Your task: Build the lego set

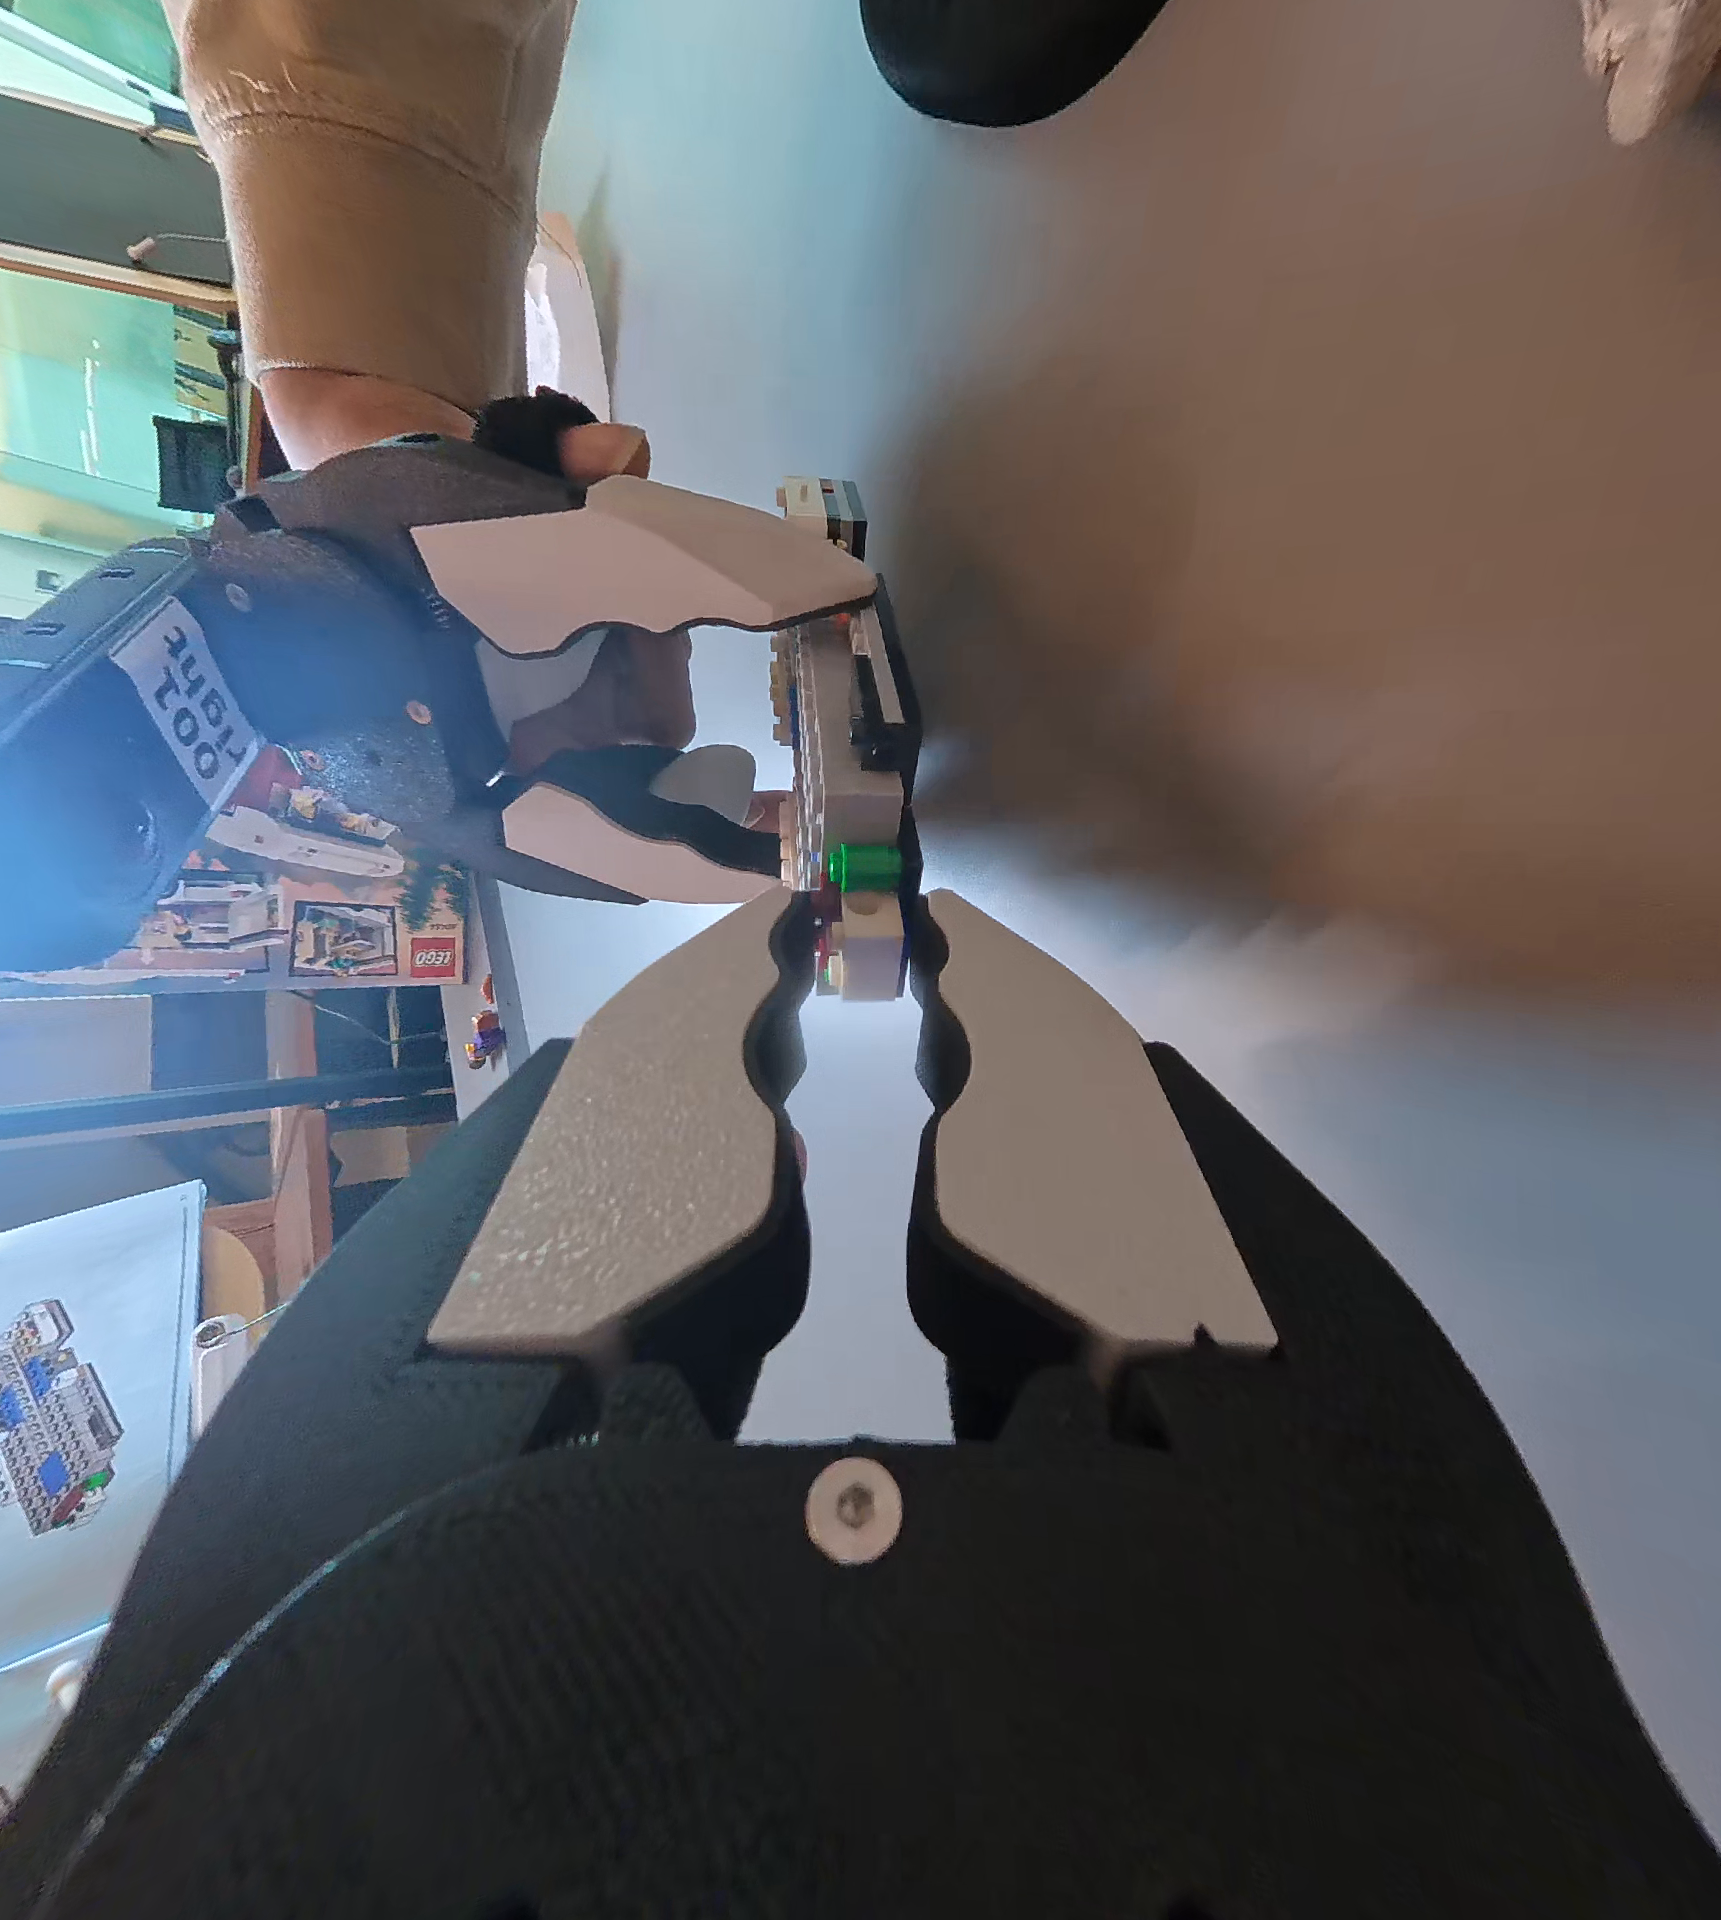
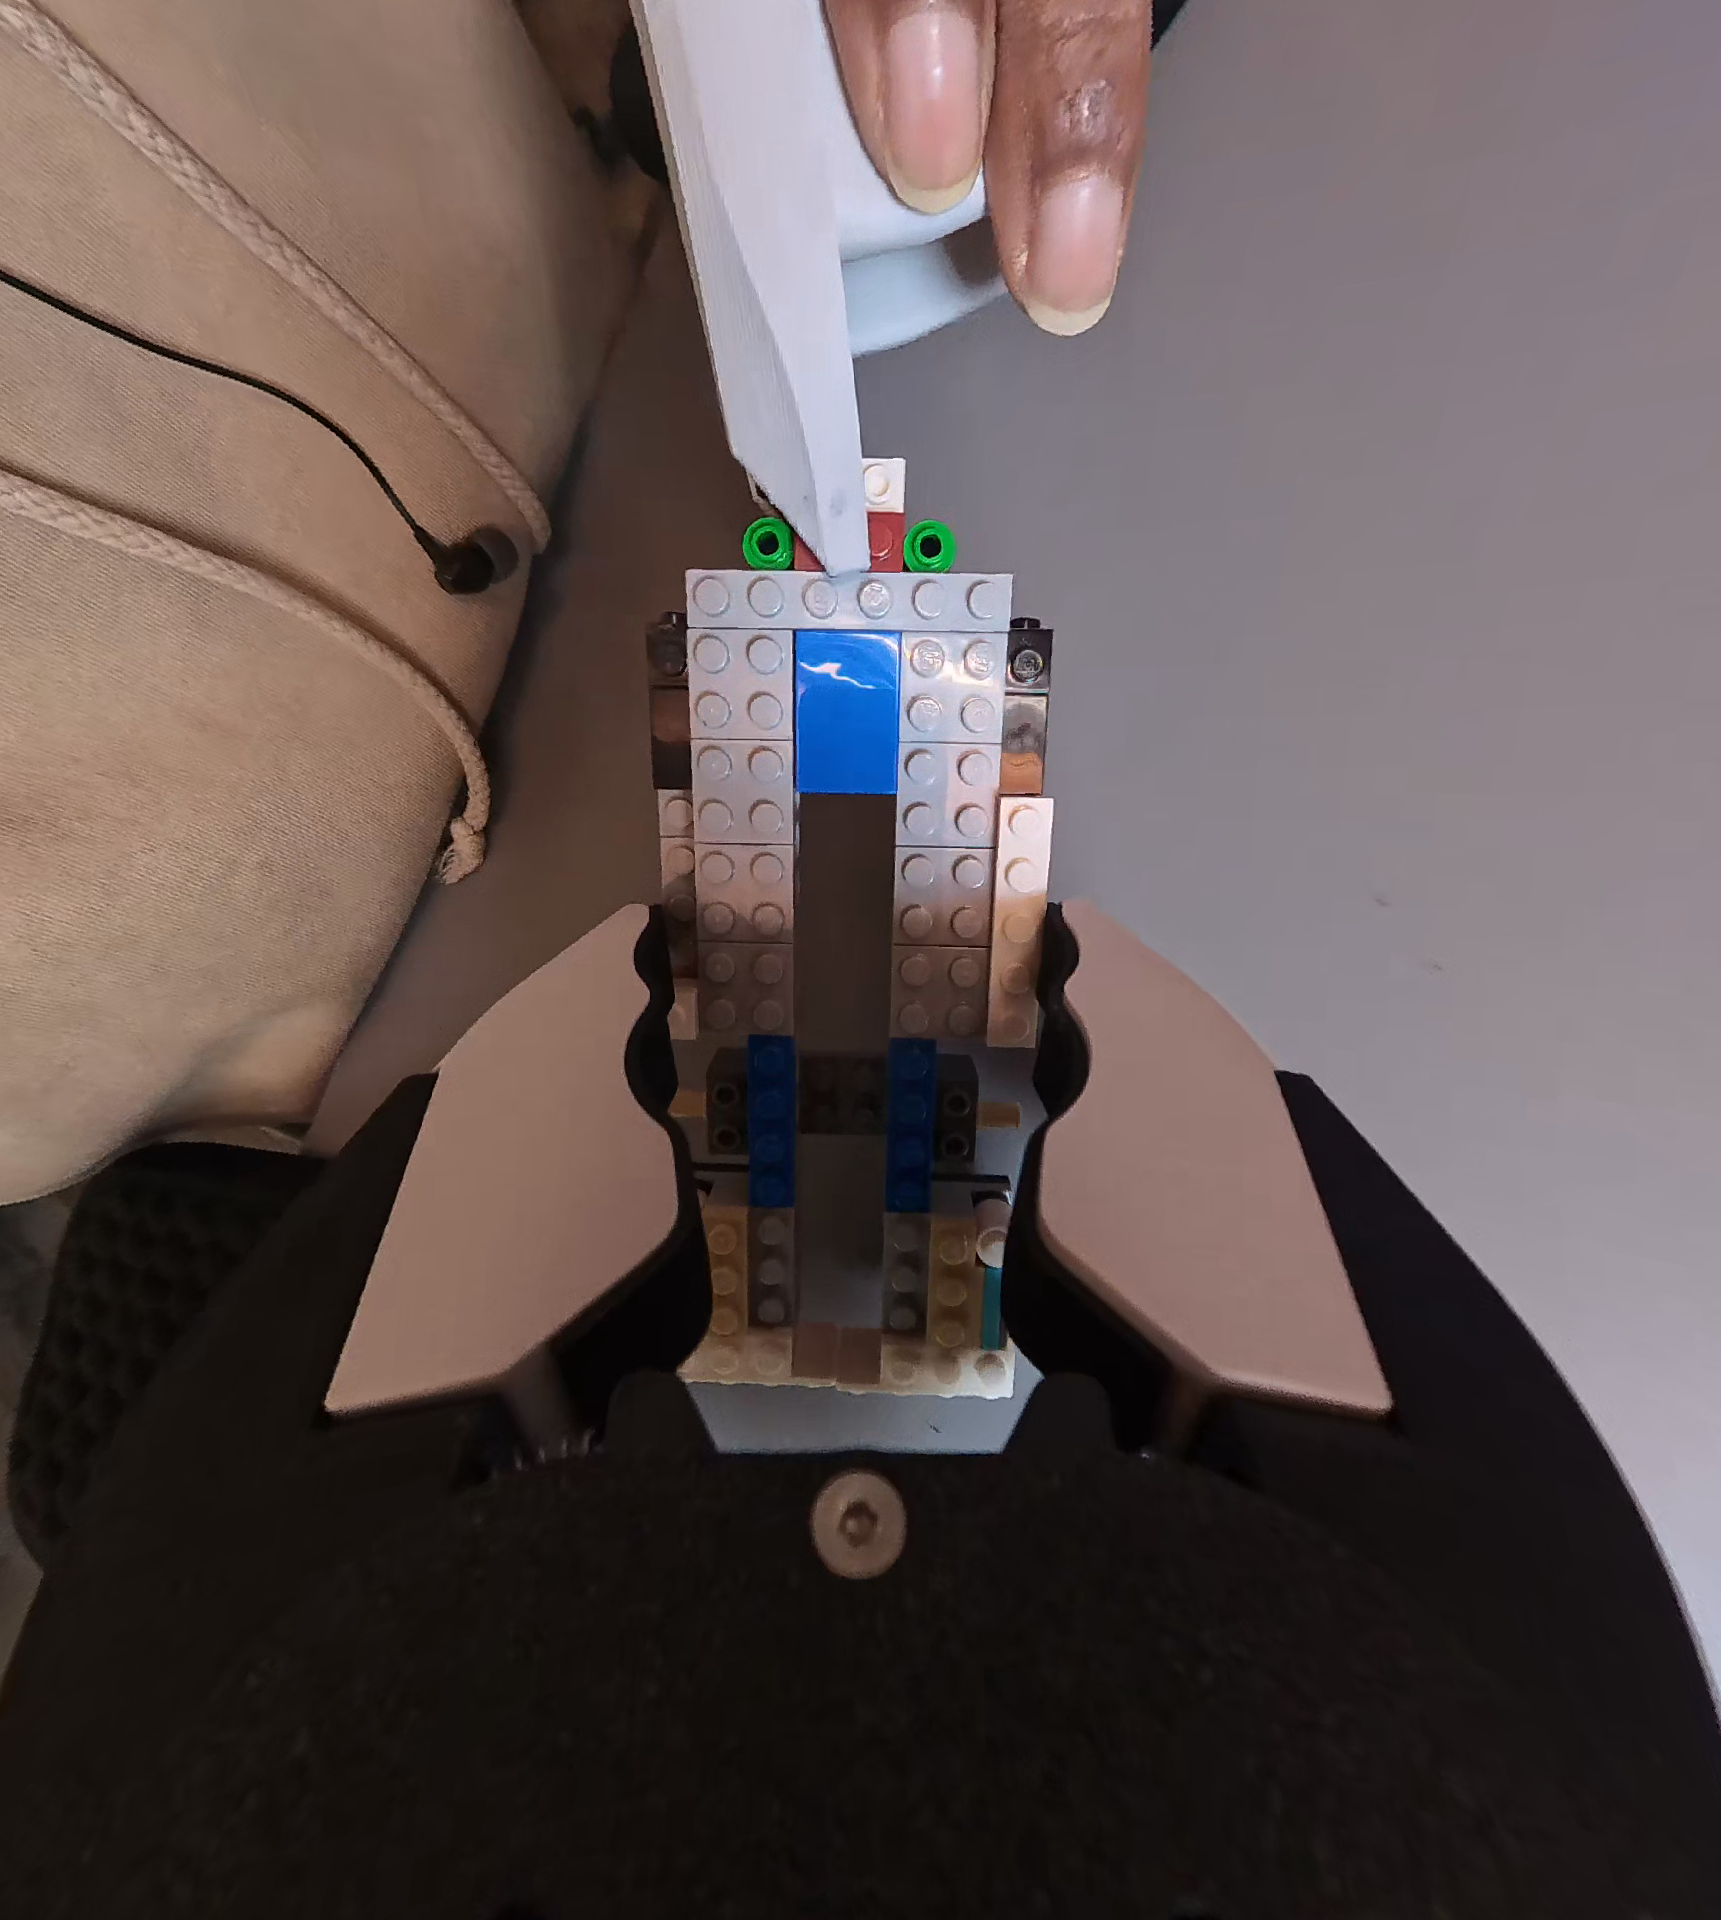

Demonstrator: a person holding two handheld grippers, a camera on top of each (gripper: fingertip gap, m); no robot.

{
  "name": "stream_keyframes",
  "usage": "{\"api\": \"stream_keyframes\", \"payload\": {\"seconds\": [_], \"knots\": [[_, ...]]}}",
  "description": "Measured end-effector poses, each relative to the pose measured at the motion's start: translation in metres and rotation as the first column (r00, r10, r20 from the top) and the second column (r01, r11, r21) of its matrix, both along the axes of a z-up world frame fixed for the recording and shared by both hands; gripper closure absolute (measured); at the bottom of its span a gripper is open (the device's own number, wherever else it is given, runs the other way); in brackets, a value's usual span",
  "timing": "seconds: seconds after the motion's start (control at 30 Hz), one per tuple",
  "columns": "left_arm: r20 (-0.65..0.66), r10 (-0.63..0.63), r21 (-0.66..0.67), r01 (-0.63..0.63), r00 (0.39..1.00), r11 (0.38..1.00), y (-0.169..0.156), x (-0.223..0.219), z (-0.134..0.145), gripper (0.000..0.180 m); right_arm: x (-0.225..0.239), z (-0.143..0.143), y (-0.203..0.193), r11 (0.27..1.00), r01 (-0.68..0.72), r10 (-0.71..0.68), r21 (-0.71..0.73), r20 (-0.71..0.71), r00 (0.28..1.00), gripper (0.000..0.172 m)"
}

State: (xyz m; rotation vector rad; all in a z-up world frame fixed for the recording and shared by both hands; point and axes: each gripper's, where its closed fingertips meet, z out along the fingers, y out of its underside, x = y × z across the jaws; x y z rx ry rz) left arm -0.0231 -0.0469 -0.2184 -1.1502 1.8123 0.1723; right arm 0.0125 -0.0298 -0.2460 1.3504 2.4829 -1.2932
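1. Pale grey tabletop (image 2: 1458,727) fills the background of both views, with a person's beige hooded sweatshirt (image 2: 160,623) along the left of the right wrist view.

2. We see a brick-built model (image 2: 845,883) at the centre of the right wrist view: grey studded plates, a blue tile (image 2: 845,712) and a long dark grey tile (image 2: 840,914) down its middle, blue and tan bricks at its near end.

3. At the model's far end sit two green round studs (image 2: 931,544) either side of a dark red piece (image 2: 885,542), with a small white piece just beyond.

4. Our right gripper (image 2: 851,966) stands wide apart around the model, its black pads against the two long sides; it has hold of the model.

5. Our left gripper (image 1: 861,940) is nearly closed on the model's end, seen edge-on in the left wrist view; its tips press on the tan and dark red pieces just below a green stud (image 1: 866,868).

6. In the right wrist view a pale finger (image 2: 794,343) of that left gripper comes down from the top of the frame onto the red piece, with a hand's fingertips (image 2: 1001,156) above it.

7. Further out, at the left of the left wrist view, we see a toy set box (image 1: 243,925) and a printed sheet (image 1: 45,1403) showing a brick model.
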Motion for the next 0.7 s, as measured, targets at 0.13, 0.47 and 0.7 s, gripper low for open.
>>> {"api": "stream_keyframes", "payload": {"seconds": [0.13, 0.47, 0.7], "knots": [[-0.005, -0.003, -0.030, 0.003, 1.000, 1.000, -0.003, 0.002, 0.001, 0.162, 0.001, 0.000, -0.003, 1.000, -0.009, 0.009, -0.014, 0.003, 1.000, 0.104], [0.010, -0.018, -0.005, 0.018, 1.000, 1.000, 0.000, 0.001, -0.003, 0.162, 0.001, -0.003, -0.001, 1.000, 0.018, -0.018, -0.013, 0.013, 1.000, 0.104], [0.253, 0.174, -0.123, -0.147, 0.952, 0.981, 0.012, -0.023, 0.013, 0.132, 0.000, 0.000, 0.010, 0.997, 0.066, -0.066, -0.033, 0.014, 0.998, 0.104]]}}
